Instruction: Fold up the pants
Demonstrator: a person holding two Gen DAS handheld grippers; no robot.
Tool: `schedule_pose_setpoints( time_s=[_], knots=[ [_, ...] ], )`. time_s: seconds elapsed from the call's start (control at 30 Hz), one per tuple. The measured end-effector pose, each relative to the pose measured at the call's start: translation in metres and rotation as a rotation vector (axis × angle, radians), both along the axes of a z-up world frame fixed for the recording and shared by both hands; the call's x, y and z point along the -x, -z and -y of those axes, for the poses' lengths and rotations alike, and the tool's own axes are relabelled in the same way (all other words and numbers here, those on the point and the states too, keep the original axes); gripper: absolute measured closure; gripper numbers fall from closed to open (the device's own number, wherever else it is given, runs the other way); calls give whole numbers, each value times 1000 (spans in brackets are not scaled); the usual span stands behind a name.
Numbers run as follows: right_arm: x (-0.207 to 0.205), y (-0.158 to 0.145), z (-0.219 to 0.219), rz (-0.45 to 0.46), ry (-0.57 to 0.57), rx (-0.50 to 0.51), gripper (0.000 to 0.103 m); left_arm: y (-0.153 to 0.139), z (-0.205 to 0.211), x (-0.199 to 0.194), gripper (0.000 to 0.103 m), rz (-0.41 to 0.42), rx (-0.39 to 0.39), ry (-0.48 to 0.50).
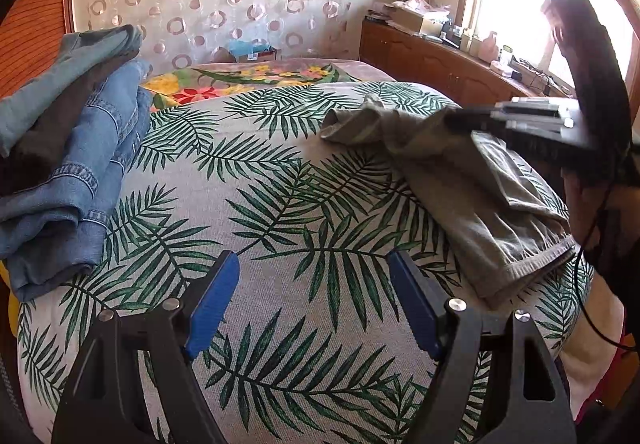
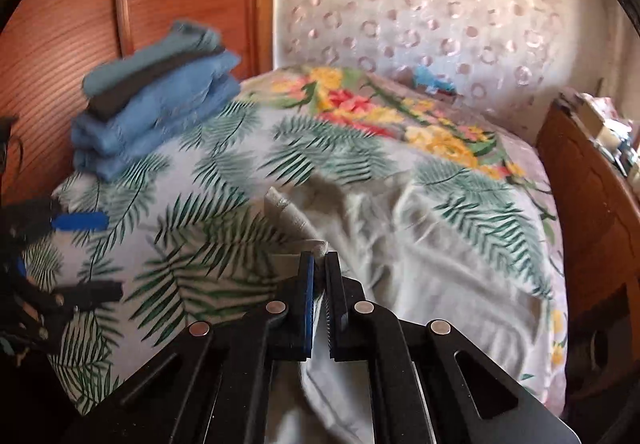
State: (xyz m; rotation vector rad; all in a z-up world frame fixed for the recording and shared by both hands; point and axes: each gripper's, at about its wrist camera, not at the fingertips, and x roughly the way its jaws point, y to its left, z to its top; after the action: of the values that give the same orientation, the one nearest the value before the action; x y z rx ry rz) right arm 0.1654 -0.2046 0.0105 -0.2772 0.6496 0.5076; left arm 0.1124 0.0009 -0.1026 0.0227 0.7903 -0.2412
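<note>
Grey-green pants (image 1: pixel 460 180) lie on the leaf-print bed at the right, partly lifted. My right gripper (image 1: pixel 460 120) is shut on them near their middle and holds that part above the bed. In the right wrist view the pants (image 2: pixel 400 236) hang from the shut right gripper (image 2: pixel 319 264) and spread out over the bedcover. My left gripper (image 1: pixel 312 268) is open and empty, low over the bedcover, left of the pants' near hem. It also shows at the left edge of the right wrist view (image 2: pixel 84 256).
A stack of folded jeans and trousers (image 1: pixel 68 148) sits at the bed's left, by the wooden headboard (image 2: pixel 80 24). A floral blanket (image 1: pixel 248 80) lies at the far end. A wooden cabinet (image 1: pixel 440 60) with clutter stands under the window at the right.
</note>
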Motion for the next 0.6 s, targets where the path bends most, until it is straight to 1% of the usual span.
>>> schedule_pose_setpoints(
  time_s=[0.1, 0.17, 0.4, 0.47, 0.6],
  knots=[
    [-9, -6, 18, 12, 47, -4, 98, 0, 3, 1, 25, -1, -5, 9],
    [-15, -7, 28, 21, 82, 12, 98, 0, 5, 2, 25, 0, -7, 15],
    [-47, 1, 61, 35, 209, 67, 98, -1, 8, 3, 25, 3, -13, 19],
    [-56, 2, 66, 35, 232, 83, 98, -2, 7, 3, 25, 4, -13, 19],
    [-71, 13, 72, 24, 273, 117, 98, -2, 8, 2, 25, 5, -18, 21]
  ],
)
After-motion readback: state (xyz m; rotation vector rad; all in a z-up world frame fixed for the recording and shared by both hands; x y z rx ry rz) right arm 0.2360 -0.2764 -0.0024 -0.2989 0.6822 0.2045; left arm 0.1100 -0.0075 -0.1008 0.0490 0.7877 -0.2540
